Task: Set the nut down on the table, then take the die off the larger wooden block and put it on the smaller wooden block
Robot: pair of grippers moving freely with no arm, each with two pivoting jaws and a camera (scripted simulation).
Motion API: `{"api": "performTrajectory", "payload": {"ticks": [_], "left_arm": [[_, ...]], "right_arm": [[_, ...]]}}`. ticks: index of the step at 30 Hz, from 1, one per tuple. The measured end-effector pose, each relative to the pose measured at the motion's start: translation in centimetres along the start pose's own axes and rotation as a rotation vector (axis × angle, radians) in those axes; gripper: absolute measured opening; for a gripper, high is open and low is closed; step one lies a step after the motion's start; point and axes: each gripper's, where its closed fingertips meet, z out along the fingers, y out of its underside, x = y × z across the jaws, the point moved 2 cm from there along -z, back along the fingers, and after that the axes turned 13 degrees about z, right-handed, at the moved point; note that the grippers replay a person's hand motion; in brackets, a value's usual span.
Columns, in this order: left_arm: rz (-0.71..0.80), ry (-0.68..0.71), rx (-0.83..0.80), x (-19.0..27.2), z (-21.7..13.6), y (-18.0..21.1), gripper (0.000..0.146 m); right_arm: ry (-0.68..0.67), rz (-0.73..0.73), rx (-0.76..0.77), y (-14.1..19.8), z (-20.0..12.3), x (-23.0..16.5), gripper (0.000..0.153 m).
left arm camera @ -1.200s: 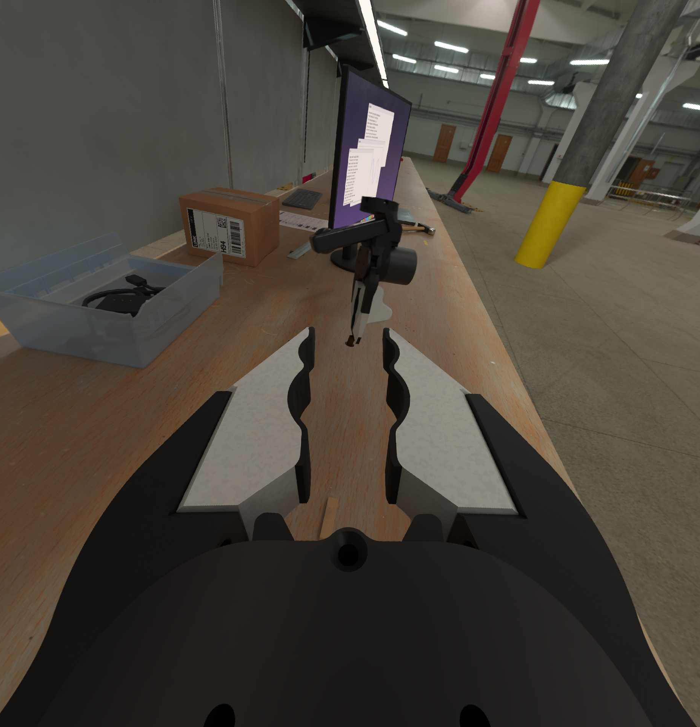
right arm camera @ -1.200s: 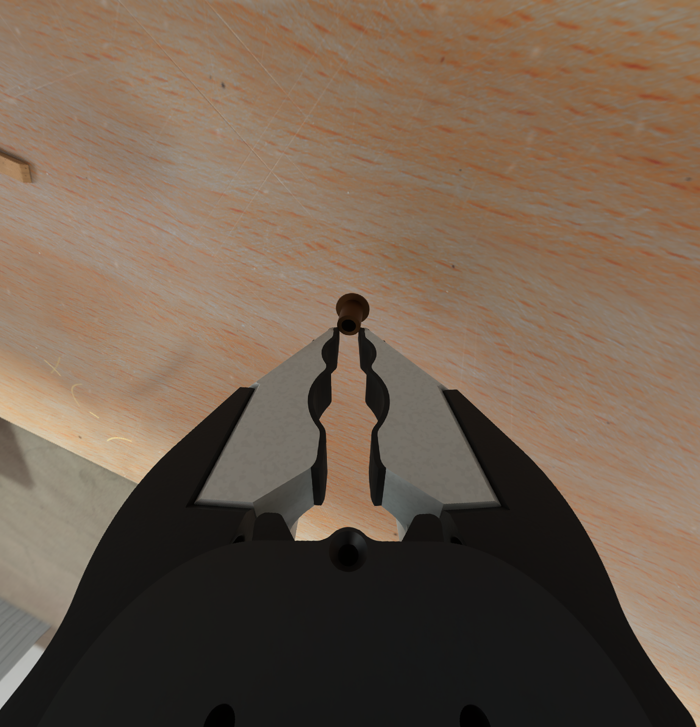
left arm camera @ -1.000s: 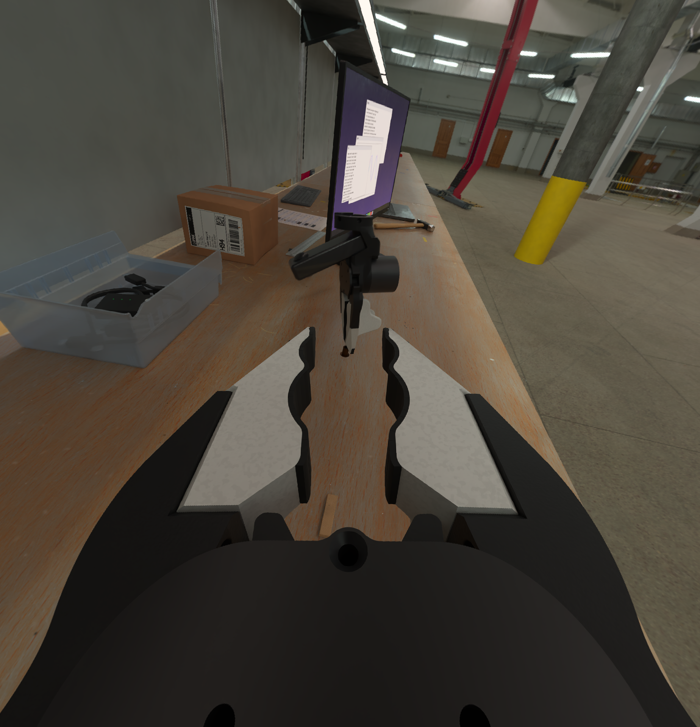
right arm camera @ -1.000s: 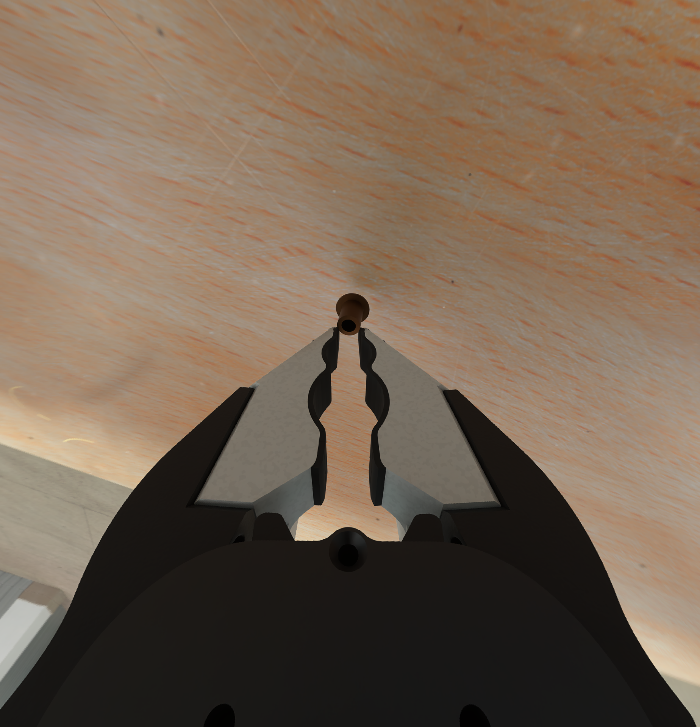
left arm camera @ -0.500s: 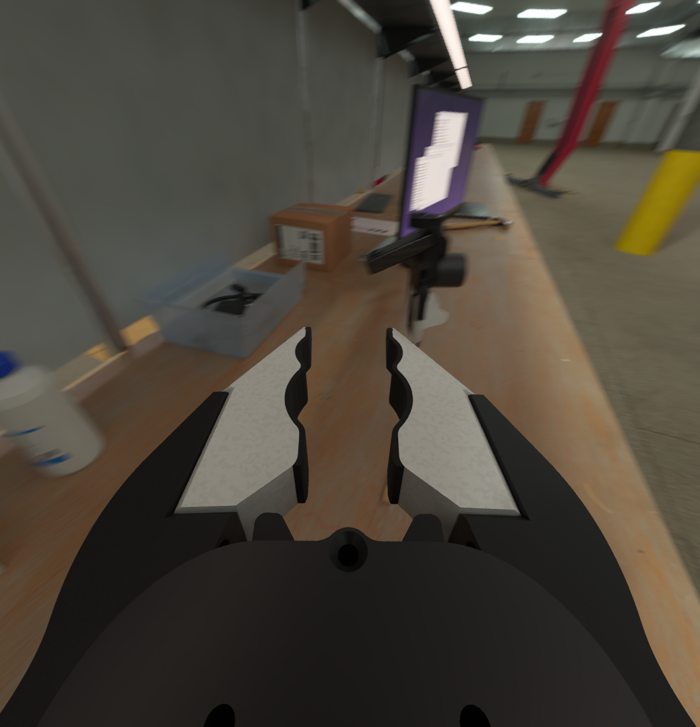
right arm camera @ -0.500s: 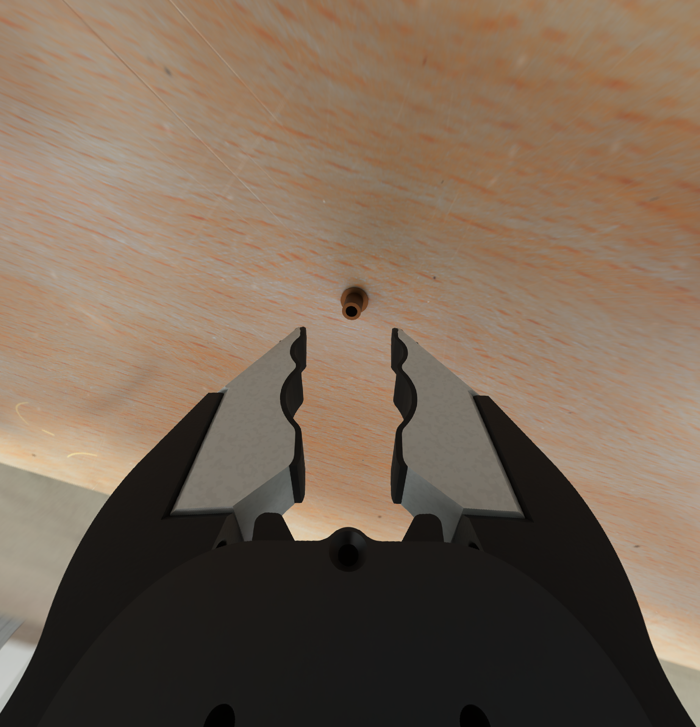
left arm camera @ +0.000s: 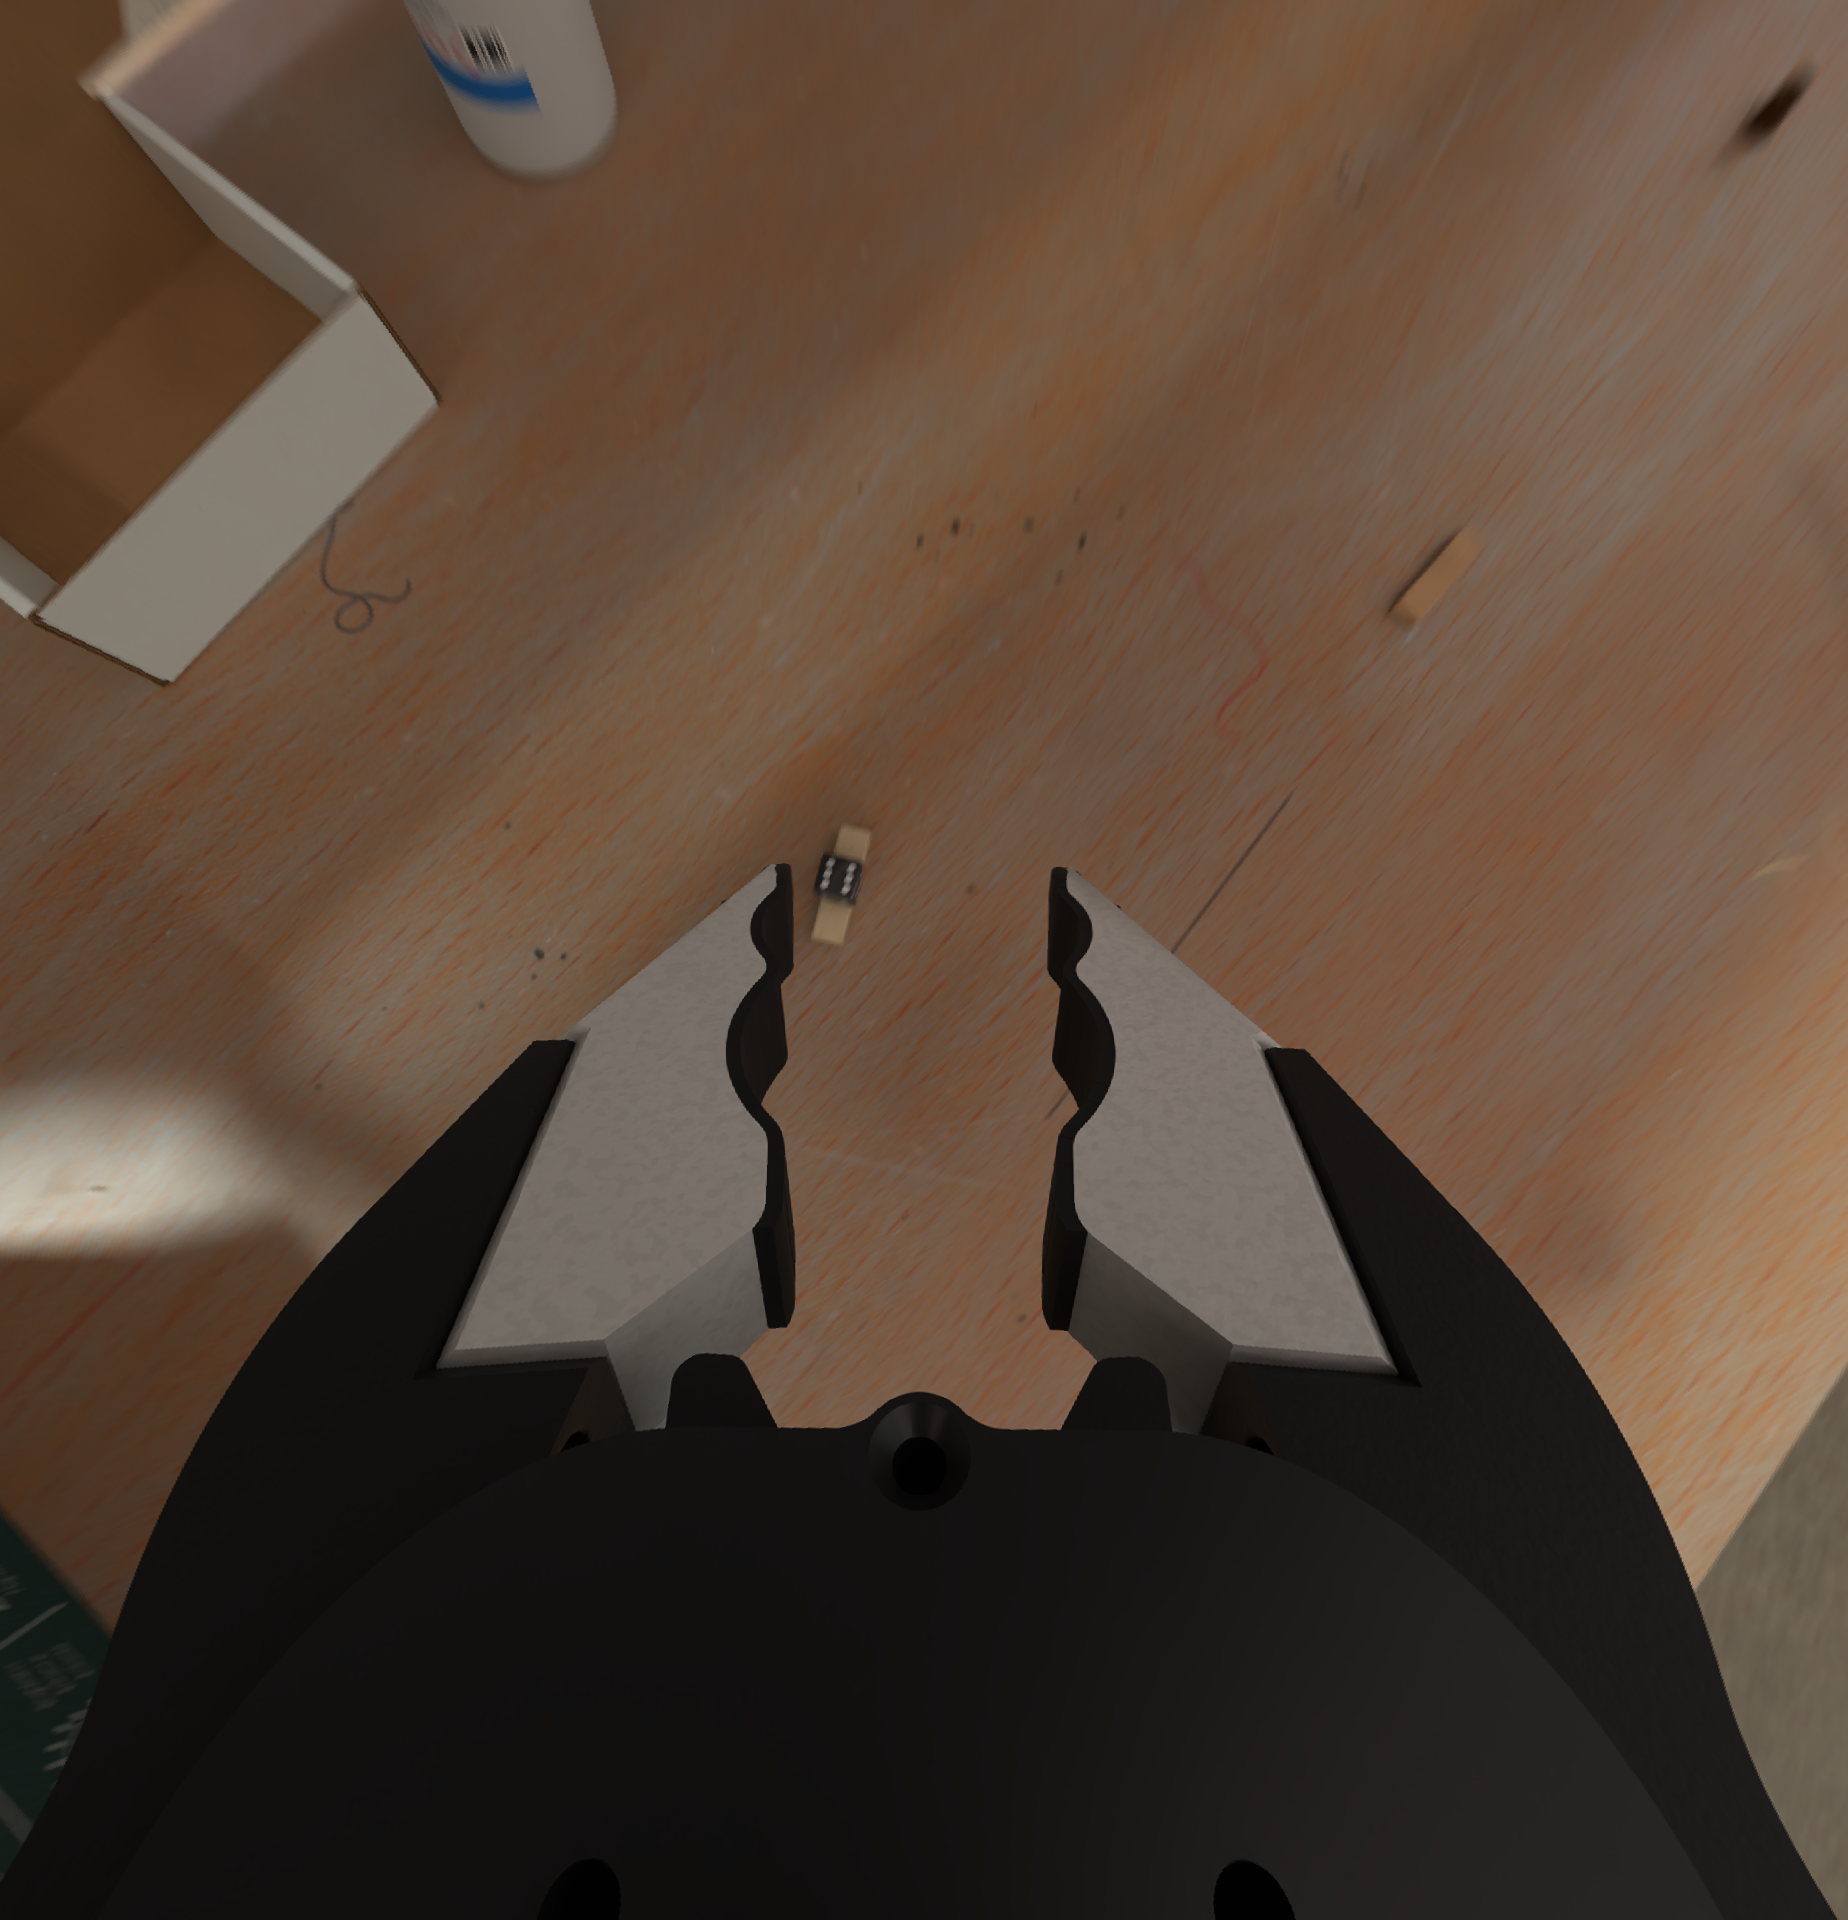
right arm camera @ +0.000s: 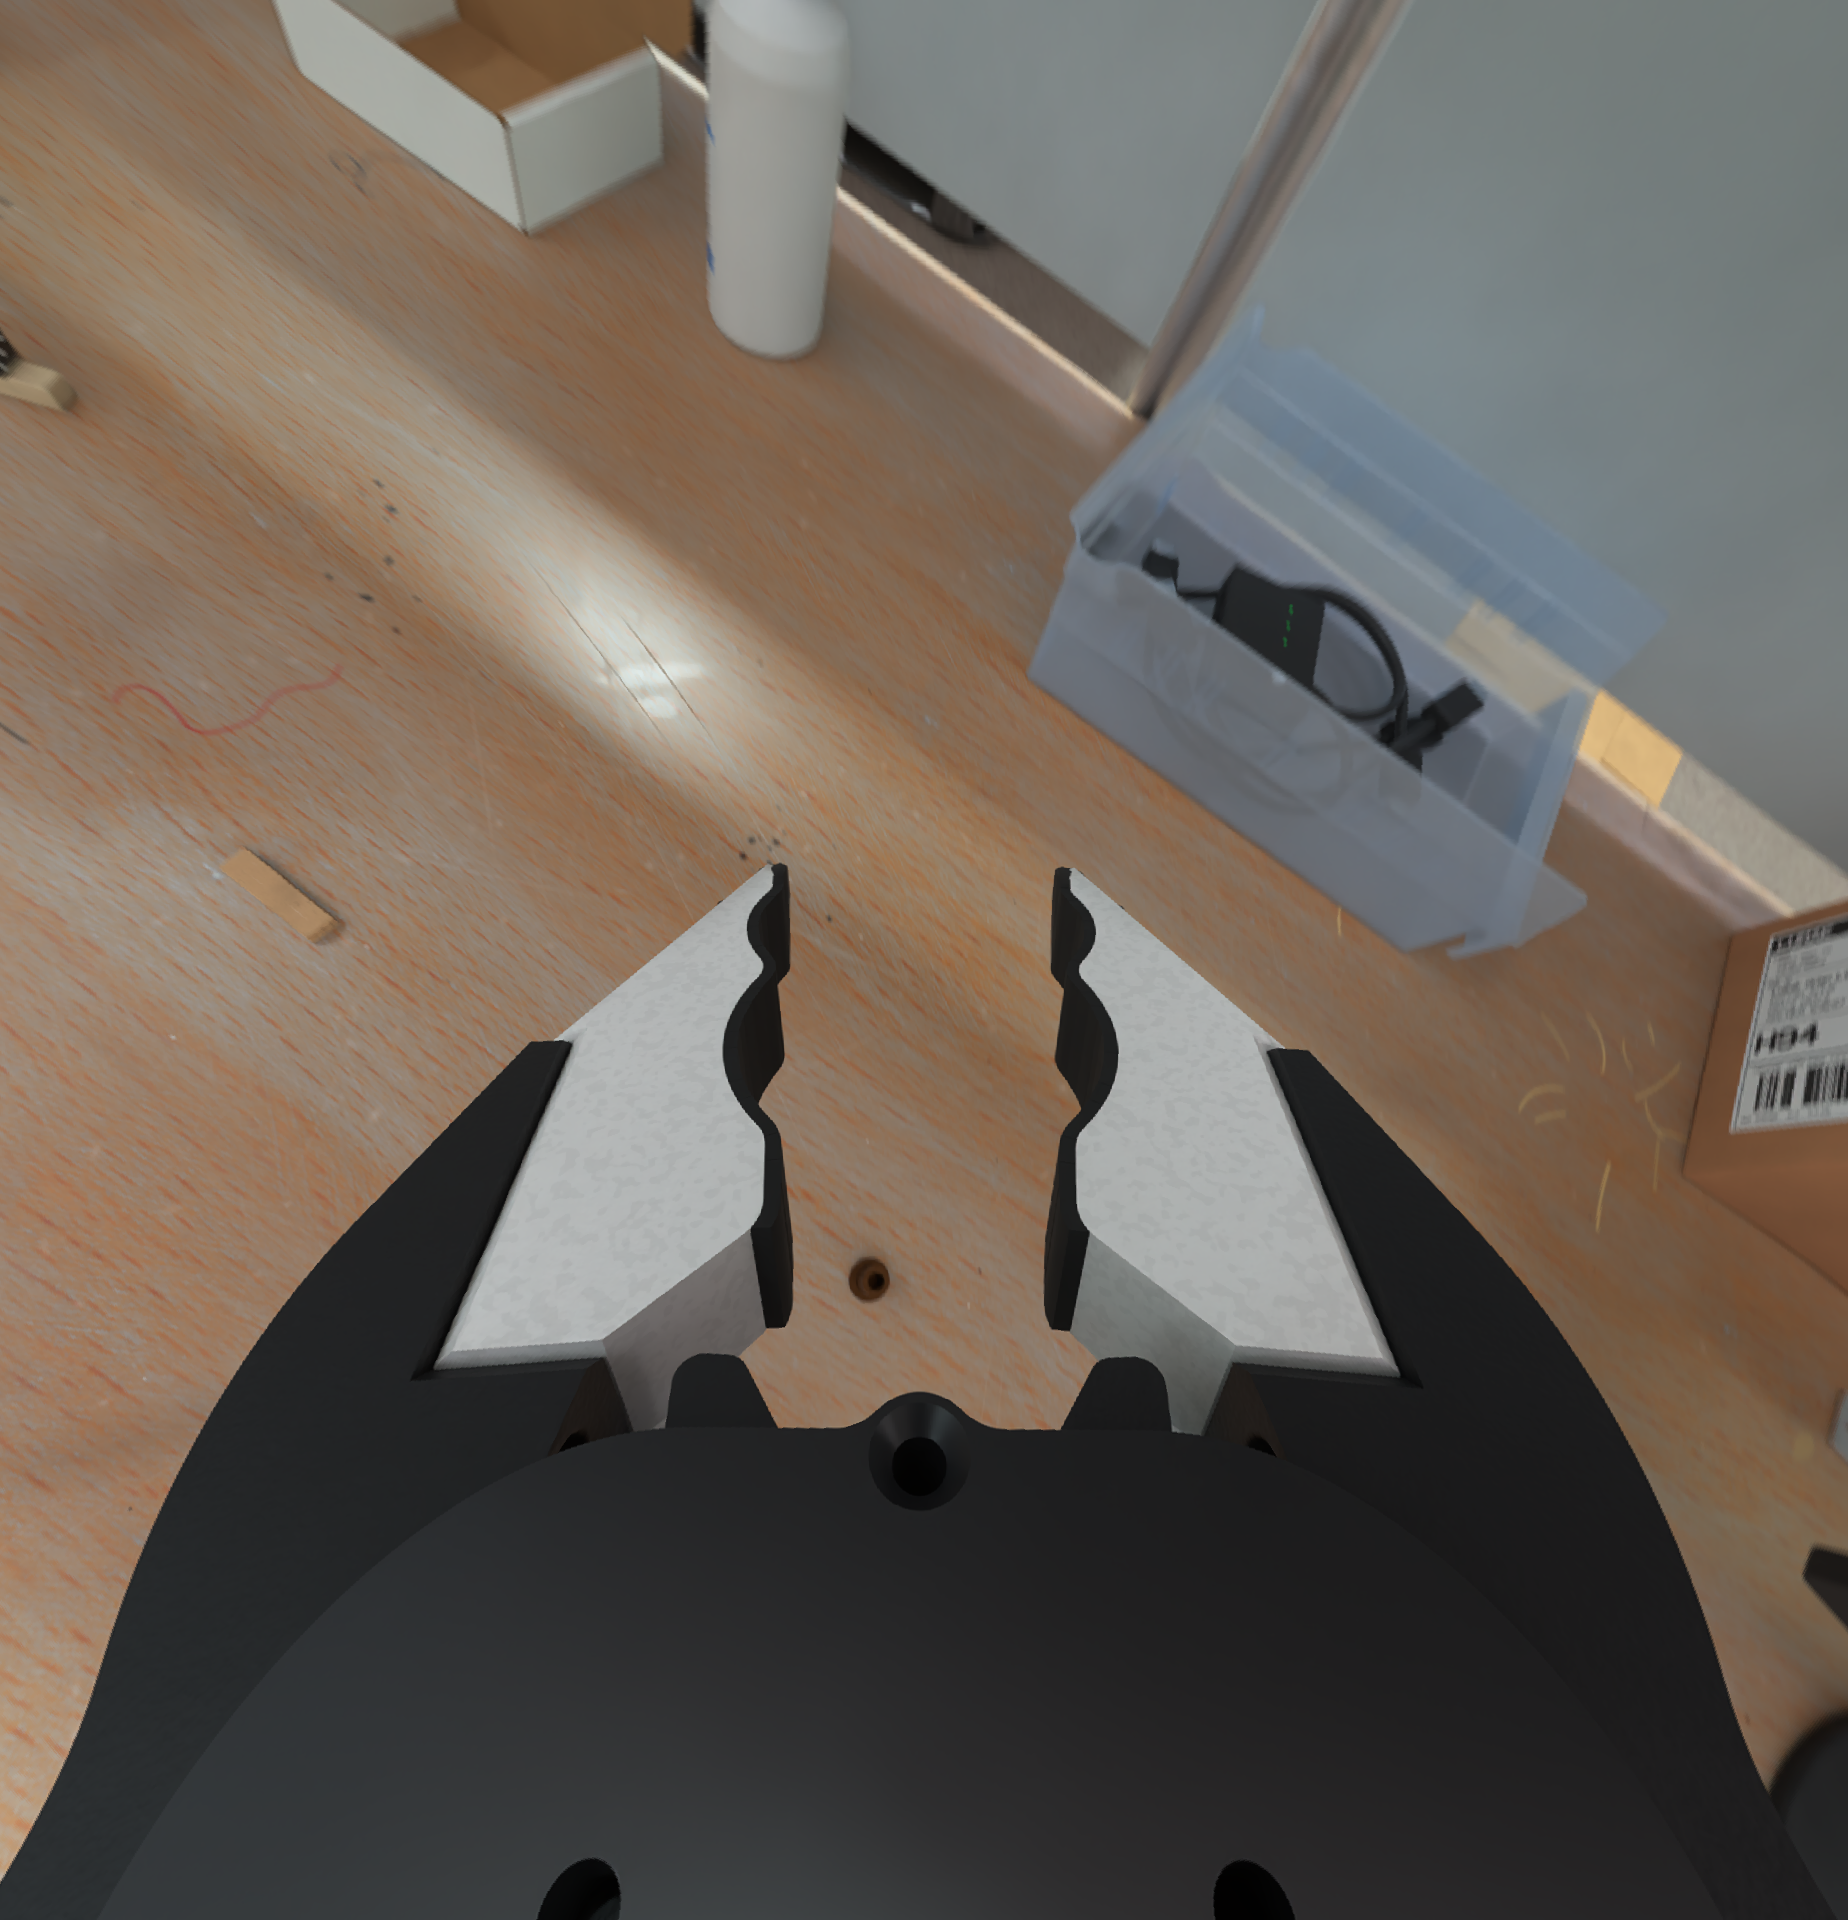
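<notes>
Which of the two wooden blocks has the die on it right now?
The larger wooden block, just ahead of the left gripper, carries the black die. The smaller wooden block, farther off to the right, is bare.

On the wooden table [left arm camera: 1107, 364], the black die [left arm camera: 840, 876] sits on the larger tan wooden block [left arm camera: 835, 921], just ahead of the left gripper [left arm camera: 912, 883]. The smaller tan wooden block [left arm camera: 1431, 591] lies well apart to the right, and the open white cardboard box [left arm camera: 224, 436] far left, with the white plastic bottle [left arm camera: 520, 83] beside it. The small brown nut [right arm camera: 869, 1278] rests on the table between the fingers [right arm camera: 629, 1122] of the right gripper [right arm camera: 915, 883]; the clear plastic bin [right arm camera: 1315, 665] stands ahead to the right, against the wall.
</notes>
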Motion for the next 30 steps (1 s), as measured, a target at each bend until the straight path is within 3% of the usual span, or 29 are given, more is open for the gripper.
{"api": "performTrajectory", "payload": {"ticks": [6,10,15,21,30], "left_arm": [[0.267,0.014,-0.209,-0.9,5.1,2.3,0.045],[0.252,0.025,-0.433,-1.4,8.1,4.0,0.046],[0.28,0.071,-0.54,-1.6,11.2,5.4,0.047],[0.299,0.109,-0.617,-1.3,13.0,6.5,0.048],[0.325,0.076,-0.676,-1.7,13.7,7.2,0.03]], "right_arm": [[-0.048,-0.05,0.061,-1.2,-0.4,-1.6,0.037],[-0.034,-0.06,0.046,-0.9,-0.3,-1.3,0.031],[-0.042,-0.063,0.036,-0.8,-0.2,-1.2,0.031],[-0.046,-0.084,0.021,-0.5,-0.1,-1.3,0.03],[-0.05,-0.11,-0.003,-0.1,-0.1,-1.5,0.03]]}}
